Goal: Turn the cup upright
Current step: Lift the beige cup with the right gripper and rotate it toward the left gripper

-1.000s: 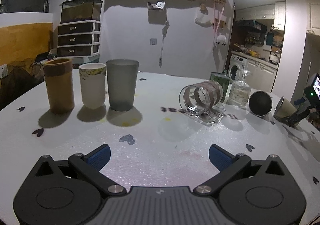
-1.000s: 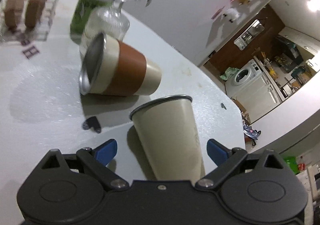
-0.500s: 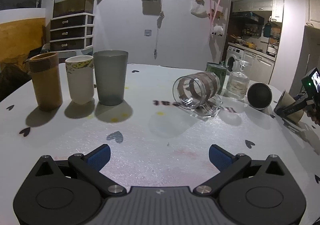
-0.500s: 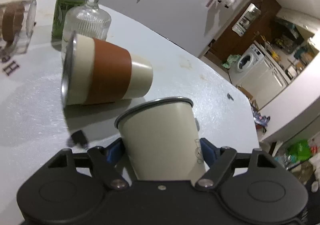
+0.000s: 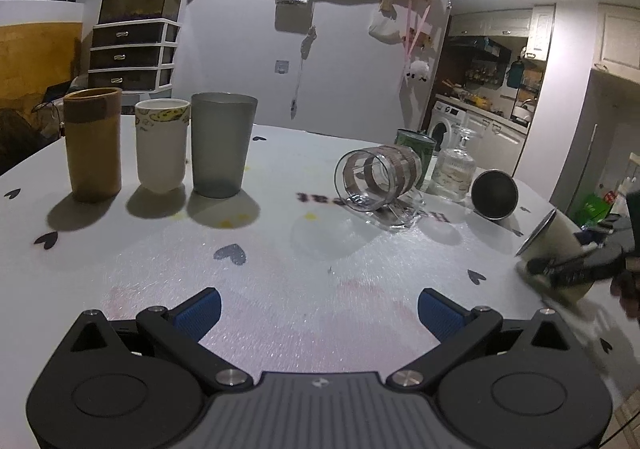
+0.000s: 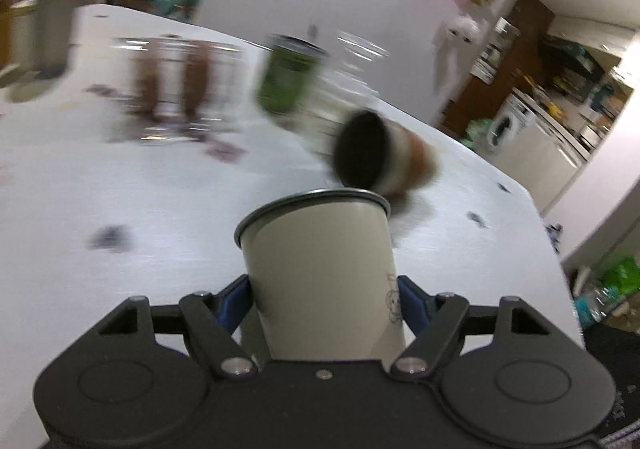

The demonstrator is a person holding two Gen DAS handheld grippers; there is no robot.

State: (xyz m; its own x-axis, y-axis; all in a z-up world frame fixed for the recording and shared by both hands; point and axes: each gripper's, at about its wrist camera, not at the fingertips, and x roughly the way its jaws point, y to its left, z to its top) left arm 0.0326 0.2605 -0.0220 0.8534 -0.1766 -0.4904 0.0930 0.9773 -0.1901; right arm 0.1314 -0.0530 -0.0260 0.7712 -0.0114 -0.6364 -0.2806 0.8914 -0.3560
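Between my right tongs [image 6: 324, 303] sits the beige cup [image 6: 320, 269] — pinched at its lower body, long axis running toward twelve o'clock, rim away from me, raised off the counter [image 6: 120, 201]. My left tongs [image 5: 318, 311] hang spread, well apart at its nine o'clock.

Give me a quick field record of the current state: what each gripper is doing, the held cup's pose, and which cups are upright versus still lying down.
right gripper: shut on the cream metal cup
cream metal cup pose: tilted, mouth pointing away from the gripper, not yet upright
left gripper: open, holding nothing, above the table
upright cups: brown cup, white patterned cup, grey tumbler
lying on side: clear banded glass, brown-banded steel cup
image quality: right wrist view motion-blurred
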